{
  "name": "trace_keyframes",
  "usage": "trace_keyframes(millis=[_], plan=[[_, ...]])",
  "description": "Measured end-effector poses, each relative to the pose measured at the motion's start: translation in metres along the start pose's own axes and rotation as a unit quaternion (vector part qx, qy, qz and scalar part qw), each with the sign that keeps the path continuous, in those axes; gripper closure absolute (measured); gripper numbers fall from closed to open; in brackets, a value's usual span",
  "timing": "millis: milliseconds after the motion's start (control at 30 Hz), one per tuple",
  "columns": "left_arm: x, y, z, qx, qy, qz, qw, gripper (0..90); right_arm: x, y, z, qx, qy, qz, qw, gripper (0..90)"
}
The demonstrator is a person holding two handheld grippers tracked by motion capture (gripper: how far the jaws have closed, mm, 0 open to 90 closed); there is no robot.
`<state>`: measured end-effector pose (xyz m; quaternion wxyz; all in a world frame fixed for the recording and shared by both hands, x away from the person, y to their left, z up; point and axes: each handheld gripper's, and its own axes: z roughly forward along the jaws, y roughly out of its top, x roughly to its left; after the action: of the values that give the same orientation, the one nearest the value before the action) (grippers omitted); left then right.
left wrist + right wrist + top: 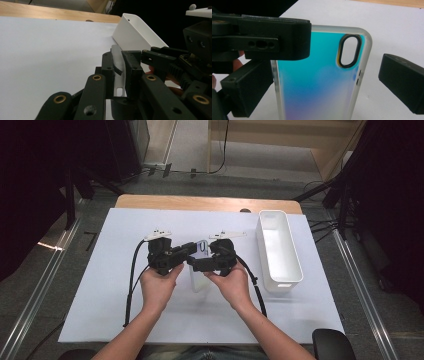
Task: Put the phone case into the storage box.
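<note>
High view: the left gripper (189, 251) and the right gripper (196, 265) meet over the middle of the white sheet covering the table (210, 203). A phone case (200, 270) lies between them, its long axis running away from the person. A white bin (278, 251) stands well apart, out beyond the right gripper on its outer side.

Left gripper view: the jaws stand nearly closed and clamp the thin edge of the phone case (118, 61); the pads press both faces. The case rises edge-on straight ahead of the gripper. The right gripper (160, 60) sits just beside it, on the far side of the case. The bin (132, 32) lies farther ahead.

Right gripper view: the phone case (317, 75), blue-green fading to violet with a clear rim and an oval camera cut-out, stands directly ahead between the jaws. The jaws are wide apart; one is clear of the case, the other sits close by its edge. The left gripper (262, 45) crosses the case's upper corner and holds it.

Judgement: the right gripper is placed to close across the case's width. No brand, label or writing can be read.
</note>
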<state>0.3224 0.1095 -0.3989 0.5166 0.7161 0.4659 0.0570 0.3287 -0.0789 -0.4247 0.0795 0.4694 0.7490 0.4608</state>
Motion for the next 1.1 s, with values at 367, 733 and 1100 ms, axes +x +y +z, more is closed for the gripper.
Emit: trace_keyframes(millis=[367, 733, 1100], plan=[[-0.0012, -0.0007, 0.0006, 0.0, -0.004, -0.003, 1.0, 79.9, -0.0005, -0.0016, 0.0007, -0.003, 0.012, -0.007, 0.9999, 11.8], [-0.0015, -0.0012, 0.0016, 0.003, -0.006, -0.006, 1.0, 79.7, -0.0011, -0.0016, -0.0004, 0.0, 0.015, -0.008, 0.9999, 14.3], [0.0014, -0.0001, 0.0014, 0.006, -0.022, -0.022, 0.9995, 78.9, -0.0004, 0.0005, -0.0028, 0.011, 0.014, -0.007, 0.9998, 14.8]])
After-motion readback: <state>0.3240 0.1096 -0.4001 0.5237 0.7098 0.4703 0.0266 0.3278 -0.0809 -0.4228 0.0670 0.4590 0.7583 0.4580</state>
